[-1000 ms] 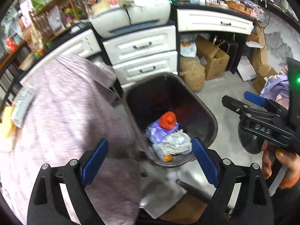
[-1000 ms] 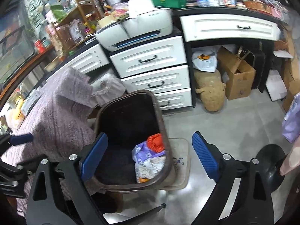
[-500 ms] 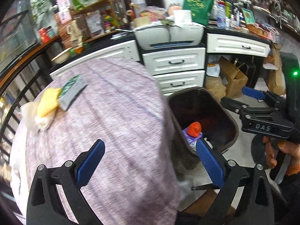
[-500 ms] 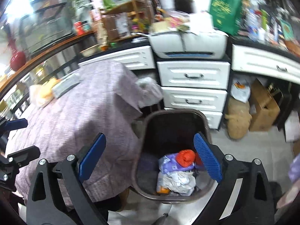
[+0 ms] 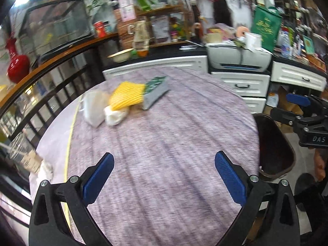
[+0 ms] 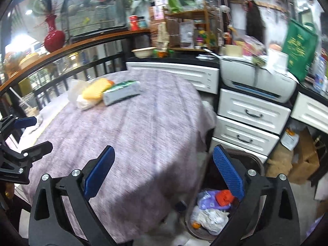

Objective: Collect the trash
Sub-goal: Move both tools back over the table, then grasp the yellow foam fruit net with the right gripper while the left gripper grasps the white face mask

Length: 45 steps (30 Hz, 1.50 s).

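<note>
A round table with a purple cloth (image 5: 168, 147) holds trash at its far side: a yellow packet (image 5: 127, 98), a green and grey box (image 5: 155, 92), a clear plastic bag (image 5: 92, 110) and a white wad (image 5: 114, 116). The same things show in the right wrist view: packet (image 6: 96, 88), box (image 6: 121, 92). A dark bin (image 6: 254, 160) right of the table holds crumpled trash (image 6: 211, 213). My left gripper (image 5: 164, 180) is open and empty above the near part of the table. My right gripper (image 6: 164, 176) is open and empty over the table edge and bin.
White drawers (image 6: 252, 112) and a printer (image 6: 258, 80) stand behind the bin. A black railing (image 5: 41, 102) runs along the table's left side. A plastic cup (image 5: 20, 153) stands at the table's left edge. Cardboard boxes (image 6: 303, 160) lie on the floor at right.
Both grippers have swung up and left, away from the bin toward the table. The trash on the table's far side has come closer to the middle of both views.
</note>
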Each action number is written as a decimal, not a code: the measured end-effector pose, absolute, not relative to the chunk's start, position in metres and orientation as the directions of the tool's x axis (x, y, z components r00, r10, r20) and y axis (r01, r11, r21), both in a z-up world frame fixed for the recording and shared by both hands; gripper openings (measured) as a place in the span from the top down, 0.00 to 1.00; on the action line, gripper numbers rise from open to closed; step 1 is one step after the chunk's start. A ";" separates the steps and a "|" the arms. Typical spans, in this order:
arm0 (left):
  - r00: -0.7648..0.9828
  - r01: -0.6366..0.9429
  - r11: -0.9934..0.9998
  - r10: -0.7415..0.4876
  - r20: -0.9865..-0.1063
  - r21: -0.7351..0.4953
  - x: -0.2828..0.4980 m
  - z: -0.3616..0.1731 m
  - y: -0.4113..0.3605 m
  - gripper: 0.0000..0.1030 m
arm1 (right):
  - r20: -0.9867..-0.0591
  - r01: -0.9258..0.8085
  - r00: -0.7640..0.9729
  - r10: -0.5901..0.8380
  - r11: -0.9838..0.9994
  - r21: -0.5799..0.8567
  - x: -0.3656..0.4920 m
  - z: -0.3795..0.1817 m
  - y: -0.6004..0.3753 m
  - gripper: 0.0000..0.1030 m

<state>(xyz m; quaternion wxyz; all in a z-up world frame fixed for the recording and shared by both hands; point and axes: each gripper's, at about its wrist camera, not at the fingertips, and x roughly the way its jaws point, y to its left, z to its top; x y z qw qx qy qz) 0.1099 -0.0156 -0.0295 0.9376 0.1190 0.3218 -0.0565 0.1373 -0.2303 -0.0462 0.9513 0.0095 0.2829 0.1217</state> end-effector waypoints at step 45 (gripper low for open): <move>0.720 -0.119 0.989 0.149 -0.678 0.090 0.234 -0.034 0.152 0.05 | -0.556 -0.455 0.737 0.384 0.891 0.012 0.327 -0.031 -0.019 0.07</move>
